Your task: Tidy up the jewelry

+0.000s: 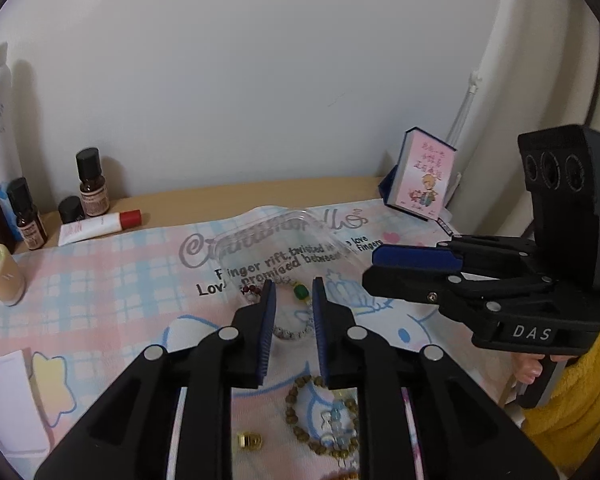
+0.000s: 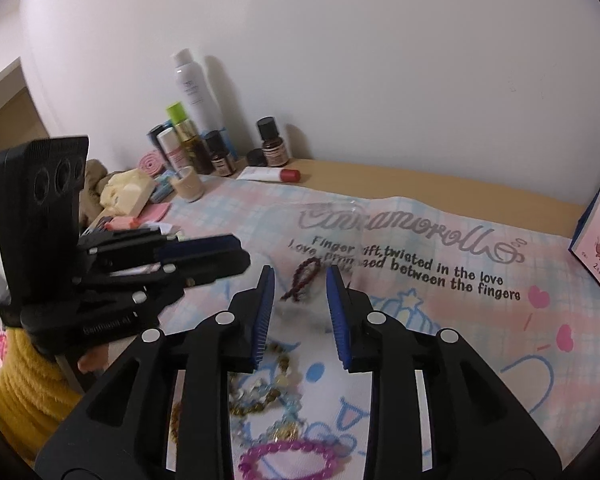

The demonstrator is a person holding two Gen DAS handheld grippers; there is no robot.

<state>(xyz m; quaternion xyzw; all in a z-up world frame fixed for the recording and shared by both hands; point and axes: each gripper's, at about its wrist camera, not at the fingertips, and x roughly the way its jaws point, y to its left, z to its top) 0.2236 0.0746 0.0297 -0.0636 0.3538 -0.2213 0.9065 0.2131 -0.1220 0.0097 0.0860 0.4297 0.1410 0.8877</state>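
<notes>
A clear plastic box (image 1: 284, 240) lies on the pastel cloth (image 1: 100, 280); it also shows in the right wrist view (image 2: 332, 232). A dark red bead bracelet (image 2: 302, 282) and a white bead bracelet with a green bead (image 1: 300, 292) lie at its near side. My left gripper (image 1: 294, 286) is open and empty above them. My right gripper (image 2: 300, 276) is open and empty over the red bracelet; it also shows in the left wrist view (image 1: 374, 268). A brown bead bracelet (image 1: 320, 416), a gold charm (image 1: 249, 440) and a purple bracelet (image 2: 288, 460) lie nearer.
Small dark bottles (image 1: 92, 184), a red-capped tube (image 1: 100, 226) and a white spray can (image 2: 196, 88) stand at the back left. A pink boxed book (image 1: 424, 176) stands at the back right. A beige jar (image 1: 4, 276) sits at the left.
</notes>
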